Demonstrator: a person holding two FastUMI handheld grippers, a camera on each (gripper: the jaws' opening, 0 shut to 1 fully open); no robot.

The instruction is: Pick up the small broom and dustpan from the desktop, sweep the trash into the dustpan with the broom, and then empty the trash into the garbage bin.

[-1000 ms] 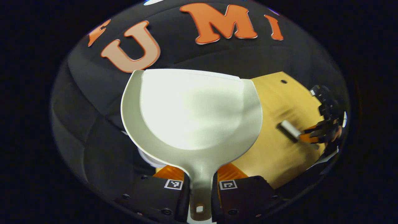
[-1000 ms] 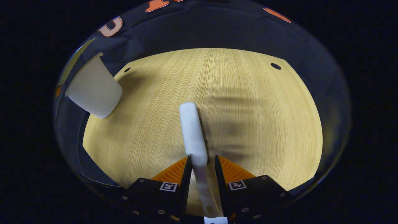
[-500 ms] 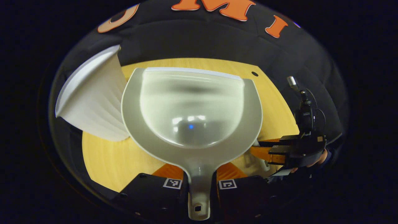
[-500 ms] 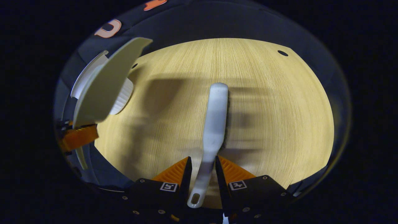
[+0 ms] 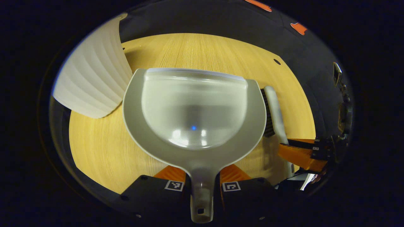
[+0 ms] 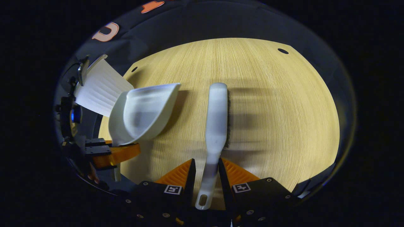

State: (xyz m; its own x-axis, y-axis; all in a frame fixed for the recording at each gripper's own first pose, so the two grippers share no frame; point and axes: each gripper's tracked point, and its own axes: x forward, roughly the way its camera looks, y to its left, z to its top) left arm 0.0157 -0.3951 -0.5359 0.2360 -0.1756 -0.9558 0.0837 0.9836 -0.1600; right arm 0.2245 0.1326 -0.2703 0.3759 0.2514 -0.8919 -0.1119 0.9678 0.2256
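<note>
Left gripper view: left gripper (image 5: 202,179) fingers clamp the pale grey plastic dustpan (image 5: 194,115) handle above the wooden table (image 5: 104,151), near the white ribbed garbage bin (image 5: 93,82) at its far left corner; right gripper (image 6: 206,178) fingers pinch the white small broom (image 6: 216,116)

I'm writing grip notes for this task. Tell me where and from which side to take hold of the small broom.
Grip the small broom on its narrow handle neck, just above the hanging hole, coming from the handle end along its length. The neck is slim enough to fit between two fingers, while the head widens and carries bristles on one side. The right gripper holds it this way now.
</note>
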